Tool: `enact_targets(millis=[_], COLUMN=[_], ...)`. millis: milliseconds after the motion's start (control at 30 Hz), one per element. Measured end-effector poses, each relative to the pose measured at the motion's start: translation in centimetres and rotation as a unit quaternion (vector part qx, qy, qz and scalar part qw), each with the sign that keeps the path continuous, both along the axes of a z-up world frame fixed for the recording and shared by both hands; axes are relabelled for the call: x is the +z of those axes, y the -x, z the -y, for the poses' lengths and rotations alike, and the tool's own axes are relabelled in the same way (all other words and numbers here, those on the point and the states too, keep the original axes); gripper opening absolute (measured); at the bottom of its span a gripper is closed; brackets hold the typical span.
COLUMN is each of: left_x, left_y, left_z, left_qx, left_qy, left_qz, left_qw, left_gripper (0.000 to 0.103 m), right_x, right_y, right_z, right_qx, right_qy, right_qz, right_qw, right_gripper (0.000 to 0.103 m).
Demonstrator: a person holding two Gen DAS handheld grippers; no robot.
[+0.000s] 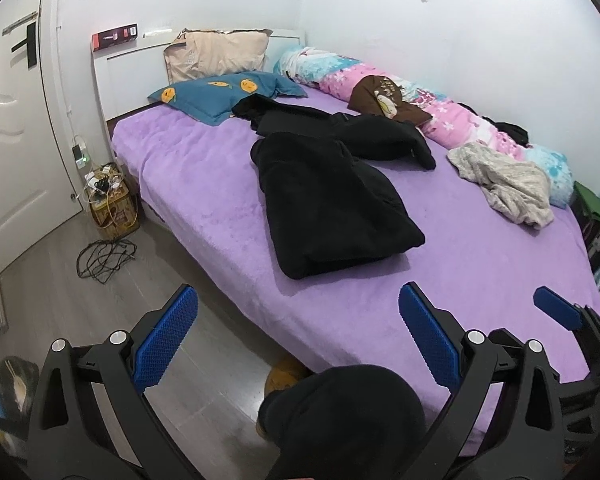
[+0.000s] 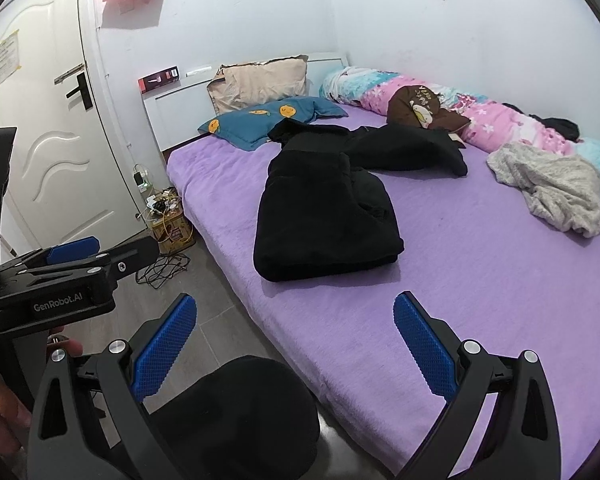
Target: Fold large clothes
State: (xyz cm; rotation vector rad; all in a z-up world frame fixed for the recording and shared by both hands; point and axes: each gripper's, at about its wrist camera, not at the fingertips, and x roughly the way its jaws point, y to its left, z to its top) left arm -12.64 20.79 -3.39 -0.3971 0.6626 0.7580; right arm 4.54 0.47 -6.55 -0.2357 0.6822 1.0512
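Observation:
A large black garment [image 1: 332, 184] lies partly folded in the middle of the purple bed [image 1: 204, 184]; it also shows in the right wrist view [image 2: 324, 216]. A sleeve or second part of the black garment stretches to the right behind it. My left gripper [image 1: 298, 336] is open and empty, held above the bed's front edge, well short of the garment. My right gripper [image 2: 296, 344] is open and empty too, at about the same distance. The right gripper also shows at the right edge of the left wrist view [image 1: 560, 312], and the left gripper shows at the left of the right wrist view [image 2: 76, 252].
A crumpled grey garment [image 1: 508, 184] lies on the bed's right side. A brown garment [image 1: 384, 100] and a rolled floral quilt [image 1: 460, 120] lie along the wall. A blue pillow [image 1: 220, 96] sits at the headboard. Cables [image 1: 104, 260] and a box [image 1: 112, 208] are on the floor by the door.

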Motion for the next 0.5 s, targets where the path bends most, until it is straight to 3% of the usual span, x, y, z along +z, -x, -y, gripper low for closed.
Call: enact_targets(millis=[500], left_x=[0.12], left_y=[-0.2], left_z=[0.2], left_qx=[-0.011], left_qy=[0.014], left_qz=[0.014], left_qw=[0.9997], left_gripper=[0.097], right_x=[-0.11], right_y=[-0.04], right_z=[0.13], right_qx=[-0.002], right_qy=[-0.001], right_qz=[-0.002], right_qw=[1.0], right_gripper=[0.097])
